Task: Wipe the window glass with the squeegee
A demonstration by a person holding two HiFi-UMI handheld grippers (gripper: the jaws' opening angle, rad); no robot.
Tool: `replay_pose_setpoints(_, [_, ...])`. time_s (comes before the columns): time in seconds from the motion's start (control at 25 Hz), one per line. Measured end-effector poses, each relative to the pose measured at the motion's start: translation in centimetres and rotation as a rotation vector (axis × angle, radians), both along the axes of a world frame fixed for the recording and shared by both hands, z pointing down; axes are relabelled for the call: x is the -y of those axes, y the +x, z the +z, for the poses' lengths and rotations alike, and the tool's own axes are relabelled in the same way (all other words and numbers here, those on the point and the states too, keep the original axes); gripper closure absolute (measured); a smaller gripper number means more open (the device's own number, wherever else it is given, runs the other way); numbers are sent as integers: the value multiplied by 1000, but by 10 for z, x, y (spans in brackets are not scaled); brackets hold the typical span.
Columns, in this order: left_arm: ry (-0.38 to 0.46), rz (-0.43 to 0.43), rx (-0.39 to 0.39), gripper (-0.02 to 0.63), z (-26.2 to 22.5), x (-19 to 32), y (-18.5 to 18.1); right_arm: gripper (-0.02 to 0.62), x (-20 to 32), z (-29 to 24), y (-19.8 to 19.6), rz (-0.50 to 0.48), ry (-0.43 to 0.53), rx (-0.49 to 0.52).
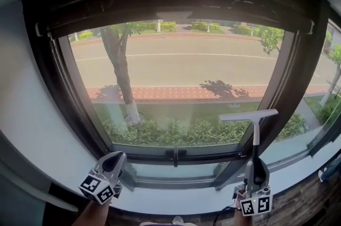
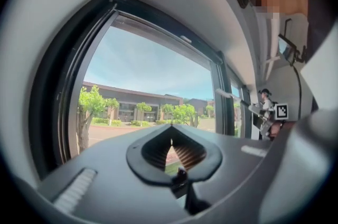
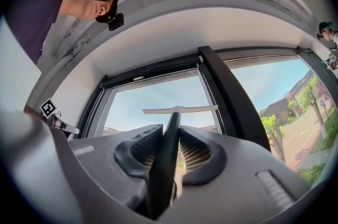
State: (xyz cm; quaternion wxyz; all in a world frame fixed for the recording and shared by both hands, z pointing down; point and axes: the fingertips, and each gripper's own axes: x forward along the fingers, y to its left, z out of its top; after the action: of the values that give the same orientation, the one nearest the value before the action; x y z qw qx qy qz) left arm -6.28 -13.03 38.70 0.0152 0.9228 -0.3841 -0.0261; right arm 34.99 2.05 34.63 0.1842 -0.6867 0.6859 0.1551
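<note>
The squeegee [image 1: 255, 131] stands upright at the lower right of the window glass [image 1: 181, 75], its white blade [image 1: 249, 115] level near the pane's lower right corner. My right gripper [image 1: 254, 165] is shut on its dark handle from below. In the right gripper view the handle [image 3: 168, 154] runs up between the jaws to the blade [image 3: 179, 109]. My left gripper [image 1: 115, 159] hangs at the lower left by the frame, shut and holding nothing. Its jaw tips meet in the left gripper view [image 2: 170, 132]. That view also has the squeegee [image 2: 232, 95] small at the far right.
A dark window frame [image 1: 45, 75] surrounds the pane, with a slanted mullion [image 1: 277, 97] to the right of the squeegee. A latch handle [image 1: 175, 155] sits at the bottom rail's middle. The white sill [image 1: 176, 197] runs below. Another pane [image 1: 319, 118] lies further right.
</note>
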Motion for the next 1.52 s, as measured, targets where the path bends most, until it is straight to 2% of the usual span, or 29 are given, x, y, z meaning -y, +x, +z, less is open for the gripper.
replay_pose_setpoints(0.12, [17, 2, 20, 603, 3, 17, 21, 492, 24, -12, 11, -12, 48, -42])
replay_pose_setpoints(0.32, [2, 40, 8, 603, -4, 45, 41, 492, 58, -41, 13, -13, 125, -69])
replay_pose_setpoints(0.56, [-21, 69, 3, 603, -11, 84, 42, 492, 80, -97, 17, 79, 241, -116])
replay_pose_setpoints(0.72, [13, 90, 5, 603, -33, 103, 35, 492, 95, -140, 20, 126, 329, -138])
replay_pose_setpoints(0.92, [16, 85, -2, 603, -36, 122, 26, 492, 122, -179, 27, 145, 406, -157])
replay_pose_setpoints(1.12, [28, 50, -12, 603, -43, 135, 11, 492, 139, -212, 33, 157, 463, -185])
replay_pose_setpoints(1.52, [29, -28, -16, 603, -54, 141, -20, 492, 170, -259, 38, 139, 551, -157])
